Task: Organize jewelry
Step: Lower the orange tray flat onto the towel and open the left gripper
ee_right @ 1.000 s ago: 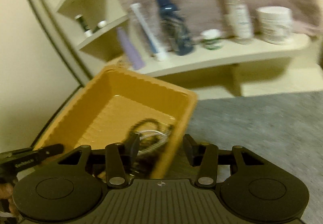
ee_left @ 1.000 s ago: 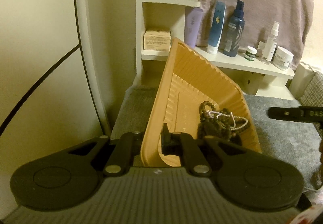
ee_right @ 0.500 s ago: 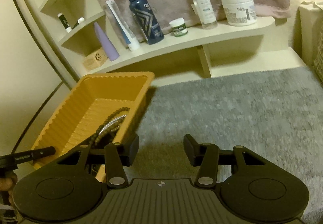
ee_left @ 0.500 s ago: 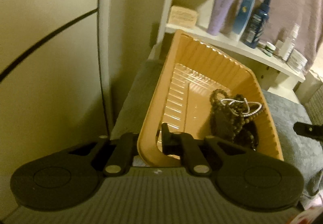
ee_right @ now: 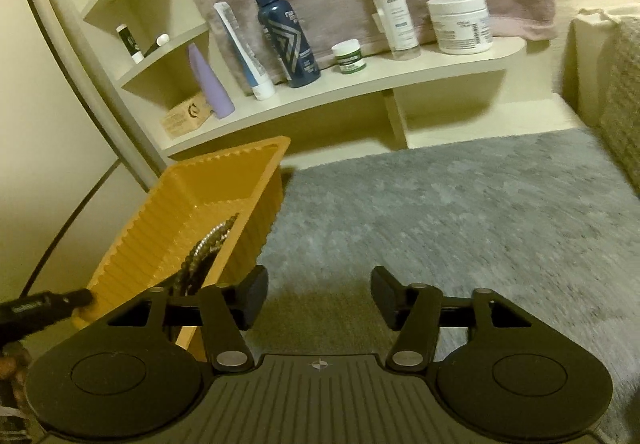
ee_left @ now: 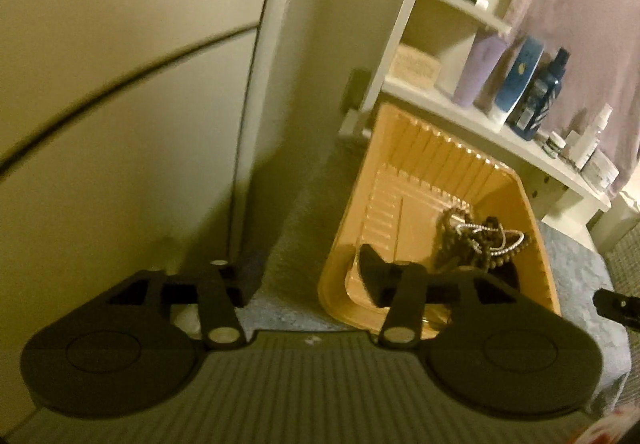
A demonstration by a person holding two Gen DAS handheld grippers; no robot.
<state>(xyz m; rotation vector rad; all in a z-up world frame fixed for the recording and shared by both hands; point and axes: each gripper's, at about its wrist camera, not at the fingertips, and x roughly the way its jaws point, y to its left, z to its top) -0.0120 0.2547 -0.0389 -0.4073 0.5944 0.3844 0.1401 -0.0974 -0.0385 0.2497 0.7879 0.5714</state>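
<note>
An orange ribbed tray (ee_left: 420, 147) rests on the grey mat by the shelf. Dark bead strands and a silver chain (ee_left: 480, 240) lie tangled in its near right corner. My left gripper (ee_left: 308, 276) is open and straddles the tray's near left wall, right finger inside, left finger outside. The tray also shows in the right wrist view (ee_right: 224, 183) with the beads (ee_right: 208, 248) inside. My right gripper (ee_right: 318, 296) is open and empty over the grey mat, just right of the tray.
A cream shelf (ee_right: 360, 83) behind the tray holds bottles, tubes, a small box and jars. A pale curved wall panel (ee_left: 120, 83) stands close on the left. A grey mat (ee_right: 440, 211) spreads to the right. A knitted cushion (ee_right: 620, 91) lies at far right.
My left gripper opened and let go of the tray's near wall, and the tray settled flat on the mat. My right gripper drew back to the right, away from the tray.
</note>
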